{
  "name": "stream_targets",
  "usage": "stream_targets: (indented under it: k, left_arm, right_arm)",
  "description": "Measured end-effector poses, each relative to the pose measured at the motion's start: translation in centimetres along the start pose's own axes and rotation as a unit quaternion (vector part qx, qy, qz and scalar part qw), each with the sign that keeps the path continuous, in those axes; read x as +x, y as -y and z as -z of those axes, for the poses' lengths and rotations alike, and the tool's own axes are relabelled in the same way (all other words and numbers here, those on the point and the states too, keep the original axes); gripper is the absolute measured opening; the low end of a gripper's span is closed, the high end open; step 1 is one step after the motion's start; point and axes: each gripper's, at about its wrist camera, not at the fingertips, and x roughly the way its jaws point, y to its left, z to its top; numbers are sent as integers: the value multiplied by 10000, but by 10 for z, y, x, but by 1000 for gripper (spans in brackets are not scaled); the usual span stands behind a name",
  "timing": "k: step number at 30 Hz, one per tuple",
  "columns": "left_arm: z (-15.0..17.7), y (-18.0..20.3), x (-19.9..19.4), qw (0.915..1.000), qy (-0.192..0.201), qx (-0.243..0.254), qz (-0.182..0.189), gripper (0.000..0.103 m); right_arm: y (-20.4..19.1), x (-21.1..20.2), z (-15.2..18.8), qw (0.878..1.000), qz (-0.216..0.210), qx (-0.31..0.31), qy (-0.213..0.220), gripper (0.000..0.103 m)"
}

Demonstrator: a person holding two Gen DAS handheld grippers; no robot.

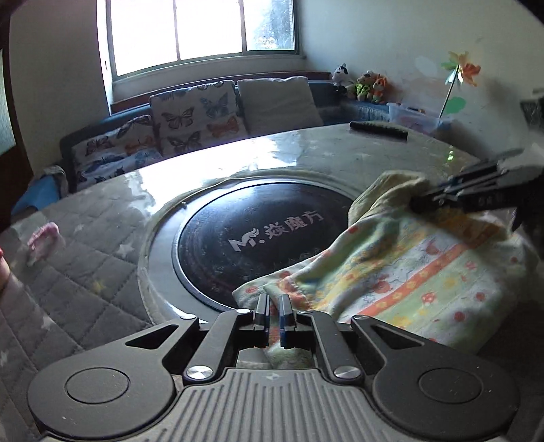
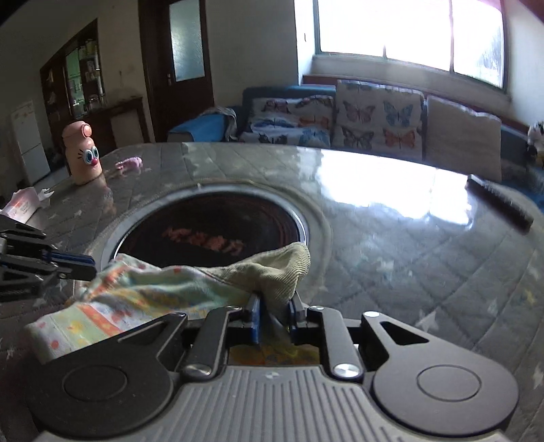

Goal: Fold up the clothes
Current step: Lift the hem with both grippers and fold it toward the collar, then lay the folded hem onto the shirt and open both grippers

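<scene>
- Two handheld grippers are at work on one printed garment [image 1: 408, 272], a small pale piece with orange bands and small red and yellow motifs, and a ribbed yellowish cuff or hem at its far end.
- The garment lies bunched on the round table [image 1: 306, 153], partly over the rim of the dark circular inset [image 1: 258, 238] at the table's centre and partly on the quilted grey cover under the glossy top.
- Left gripper [image 1: 273, 307]: jaws almost pressed together, pinching a near edge of the garment; cloth shows between the fingers and below them.
- Right gripper [image 2: 276, 307]: jaws stand slightly apart with the ribbed yellowish cloth between them; the fabric rises in a fold just ahead of the fingertips. Whether the pads press on it cannot be told for certain; the cloth fills the gap.
- In the left wrist view the right gripper enters from the right edge, resting on the garment's far end.
- Also on the table: a black remote [image 1: 379, 129] near the far rim, a peach bottle with cartoon eyes [image 2: 83, 153], and a small pink item [image 2: 129, 164] beside it.
- Behind: a sofa with butterfly cushions [image 1: 197, 119] under a window [image 1: 200, 30].
</scene>
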Motion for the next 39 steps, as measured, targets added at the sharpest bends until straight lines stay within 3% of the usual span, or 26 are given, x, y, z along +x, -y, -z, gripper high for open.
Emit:
stream_targets:
  k: [5, 10, 12, 15, 19, 27, 30, 33, 39]
  left_arm:
    - [-8, -1, 6, 10000, -31, -87, 23, 13]
    - [-13, 3, 27, 9997, -213, -124, -8, 37]
    - [-15, 4, 30, 9996, -224, -139, -40, 39]
    - [-15, 5, 34, 9996, -251, -101, 58, 35]
    - [-16, 7, 35, 9997, -190, -125, 39, 4]
    - [-22, 16, -12, 9966, 588, -95, -569, 3]
    - [-17, 16, 0, 9953, 407, -33, -879, 3]
    - [-10, 11, 19, 9958, 81, -103, -907, 4]
    - [-7, 10, 24, 9955, 29, -83, -944, 8]
  right_arm:
    - [5, 4, 7, 9999, -59, 38, -79, 16]
    - [4, 3, 5, 9999, -74, 33, -95, 16]
    - [5, 2, 5, 9999, -88, 32, -102, 16]
    - [7, 3, 3, 9998, -136, 88, -135, 16]
    - [5, 1, 4, 9999, -111, 77, -91, 11]
    - [-13, -24, -15, 9974, -167, -278, 638, 10]
    - [-12, 1, -19, 9988, -43, -214, 443, 26]
    - [-6, 3, -15, 9994, -26, 16, 352, 26]
    - [-3, -25, 5, 9996, -7, 41, 275, 26]
